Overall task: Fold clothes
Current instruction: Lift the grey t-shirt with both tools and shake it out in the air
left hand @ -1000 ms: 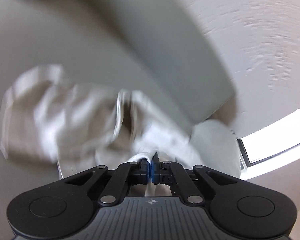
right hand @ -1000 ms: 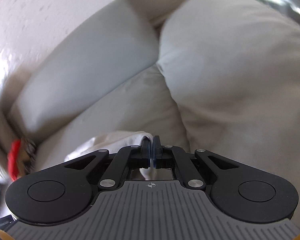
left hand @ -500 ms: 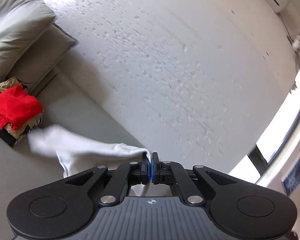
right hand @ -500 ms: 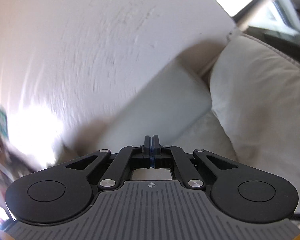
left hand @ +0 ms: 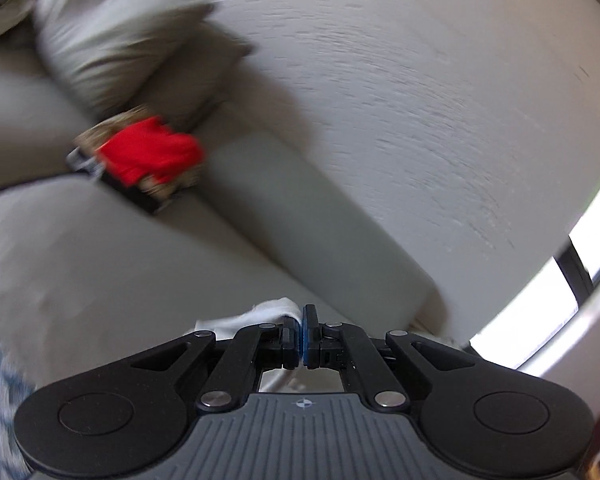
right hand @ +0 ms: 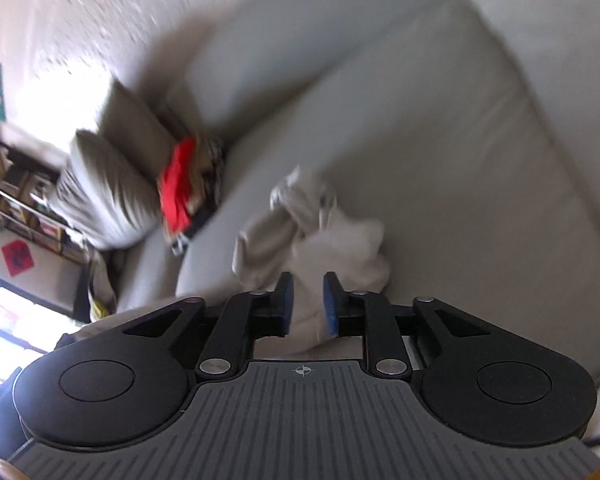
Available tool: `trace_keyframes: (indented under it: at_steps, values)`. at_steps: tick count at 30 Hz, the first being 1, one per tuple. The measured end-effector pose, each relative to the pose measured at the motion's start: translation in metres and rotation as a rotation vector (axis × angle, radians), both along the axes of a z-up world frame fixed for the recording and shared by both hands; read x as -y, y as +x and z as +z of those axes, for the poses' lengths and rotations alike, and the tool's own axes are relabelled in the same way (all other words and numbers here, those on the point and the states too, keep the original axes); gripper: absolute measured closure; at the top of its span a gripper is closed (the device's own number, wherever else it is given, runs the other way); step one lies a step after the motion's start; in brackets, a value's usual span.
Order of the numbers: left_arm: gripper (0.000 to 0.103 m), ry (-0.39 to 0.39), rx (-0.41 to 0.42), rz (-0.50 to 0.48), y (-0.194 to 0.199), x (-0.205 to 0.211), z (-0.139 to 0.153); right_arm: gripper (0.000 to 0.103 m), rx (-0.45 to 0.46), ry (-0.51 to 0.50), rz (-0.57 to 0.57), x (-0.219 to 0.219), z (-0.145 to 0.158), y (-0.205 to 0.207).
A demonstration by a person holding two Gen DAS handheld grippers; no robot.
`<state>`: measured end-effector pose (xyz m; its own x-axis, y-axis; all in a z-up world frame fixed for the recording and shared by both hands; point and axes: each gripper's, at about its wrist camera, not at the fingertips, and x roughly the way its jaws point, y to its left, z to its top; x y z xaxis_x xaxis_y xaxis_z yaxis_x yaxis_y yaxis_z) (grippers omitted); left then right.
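The left gripper [left hand: 301, 334] points slightly downward over the sofa seat [left hand: 100, 264], its jaws clamped on a corner of the white garment [left hand: 268, 310]. The right gripper [right hand: 307, 304] tilts steeply down; its jaws have just been opening and stand apart, with the crumpled garment [right hand: 312, 228] lying on the seat beyond them. A folded red garment [left hand: 150, 154] lies at ten o'clock, beside a cushion [left hand: 112, 36].

one white garment [right hand: 312, 236], one stack of folded clothes [right hand: 184, 184], two cushions [left hand: 112, 40], one sofa [right hand: 480, 152]

Garment [right hand: 312, 232] on sofa [right hand: 480, 152], right of pile [right hand: 180, 188]
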<state>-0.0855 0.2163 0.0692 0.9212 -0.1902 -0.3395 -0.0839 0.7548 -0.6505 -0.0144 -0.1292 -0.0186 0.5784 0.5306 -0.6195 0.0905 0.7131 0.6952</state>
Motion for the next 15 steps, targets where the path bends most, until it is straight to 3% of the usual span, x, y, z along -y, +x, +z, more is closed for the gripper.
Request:
trace_keyframes:
  at_steps: [2, 4, 6, 8, 15]
  values:
    - [0.103, -0.118, 0.052, -0.029, -0.007, -0.013, -0.004, 0.071, -0.041, 0.025, 0.035, -0.021, -0.015, 0.012]
    - [0.103, -0.193, 0.121, -0.131, -0.007, -0.015, -0.002, 0.071, -0.046, 0.07, 0.061, -0.037, -0.023, 0.023]
    - [0.103, -0.176, 0.176, -0.216, -0.007, -0.007, 0.005, 0.069, -0.057, 0.126, 0.067, -0.052, -0.029, 0.036]
    - [0.103, -0.161, 0.224, -0.3, -0.009, 0.0, 0.009, 0.055, -0.078, 0.139, 0.023, -0.06, -0.032, 0.046]
    - [0.103, -0.15, 0.321, -0.519, -0.002, 0.025, 0.016, 0.059, -0.208, 0.029, -0.048, -0.071, -0.035, 0.078]
